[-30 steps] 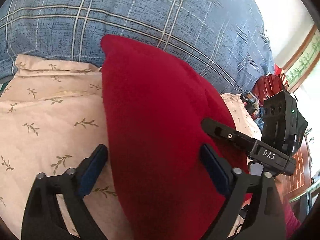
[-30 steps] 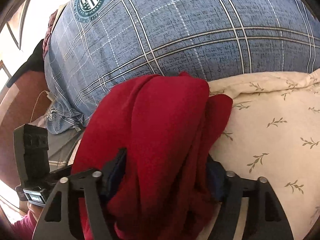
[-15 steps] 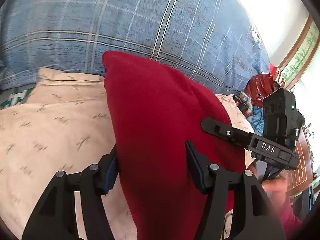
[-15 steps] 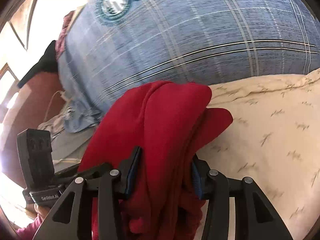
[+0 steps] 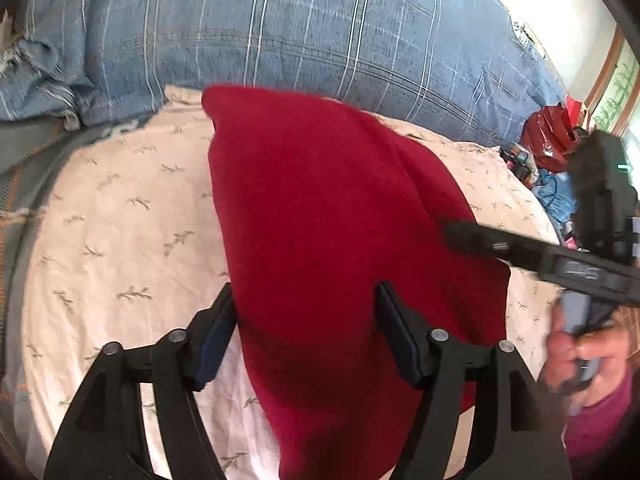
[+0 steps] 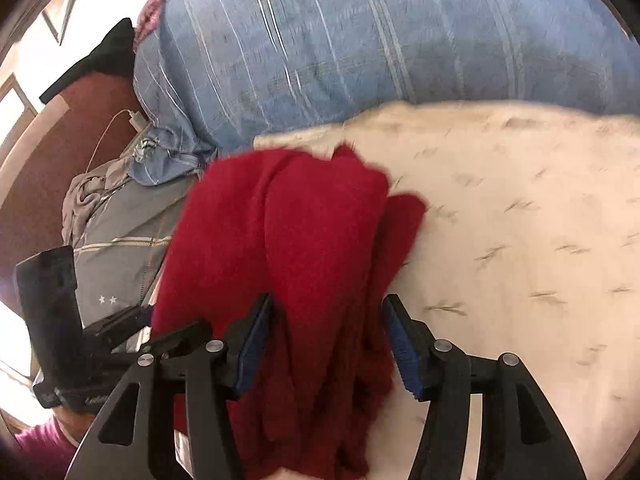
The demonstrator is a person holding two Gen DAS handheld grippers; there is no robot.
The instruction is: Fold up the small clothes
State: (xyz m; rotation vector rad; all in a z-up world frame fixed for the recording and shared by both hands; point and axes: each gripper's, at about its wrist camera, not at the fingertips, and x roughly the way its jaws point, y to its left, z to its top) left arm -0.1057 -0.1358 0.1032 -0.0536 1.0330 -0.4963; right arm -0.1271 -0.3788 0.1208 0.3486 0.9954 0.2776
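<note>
A folded dark red garment (image 5: 320, 220) lies on a cream sheet with a leaf print (image 5: 120, 220). My left gripper (image 5: 306, 320) is shut on the red garment's near end, its blue pads pressing both sides. My right gripper (image 6: 326, 328) is shut on the bunched red garment (image 6: 304, 240) at its other end. The right gripper also shows in the left wrist view (image 5: 560, 264), held by a hand at the right. The left gripper shows at the lower left of the right wrist view (image 6: 80, 340).
A large blue plaid duvet (image 5: 320, 32) is piled behind the sheet. A grey cloth (image 6: 120, 232) and a white charger cable (image 6: 132, 120) lie at the left of the right wrist view. Red bags and clutter (image 5: 552, 144) sit at the far right.
Both grippers closed on the red garment, from wide open to gripping. Both then pulled back with it, so more of the cream sheet and the room shows.
</note>
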